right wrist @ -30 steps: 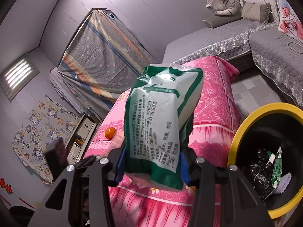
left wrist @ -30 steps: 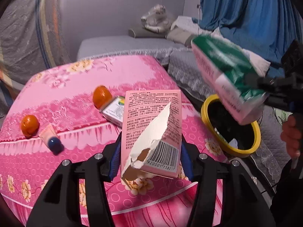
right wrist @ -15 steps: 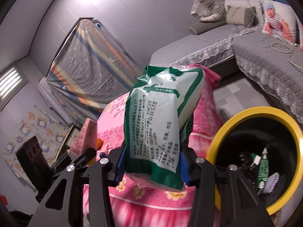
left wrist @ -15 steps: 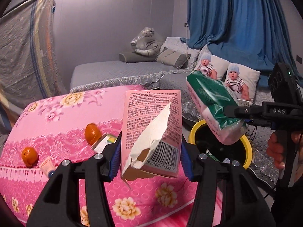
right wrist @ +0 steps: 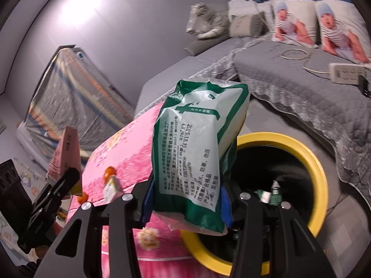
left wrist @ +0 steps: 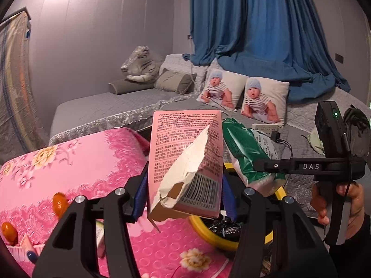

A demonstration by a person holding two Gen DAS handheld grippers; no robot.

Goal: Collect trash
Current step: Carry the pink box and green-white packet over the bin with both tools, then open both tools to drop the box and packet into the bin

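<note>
— So, what do your tools carry?
— Your left tool [left wrist: 184,199] clamps the torn pink box [left wrist: 185,162] upright; your right tool [right wrist: 187,201] grips the green-and-white bag [right wrist: 197,148].
— Where are they?
— Both are over the pink worktop's [left wrist: 76,159] edge, just beside the yellow-rimmed bin [right wrist: 317,176], the bag overlapping its rim.

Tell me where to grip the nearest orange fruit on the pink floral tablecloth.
Grip the small oval orange fruit across its narrow middle, coming from above: it lies free on the pink floral tablecloth, nothing touching it.
</note>
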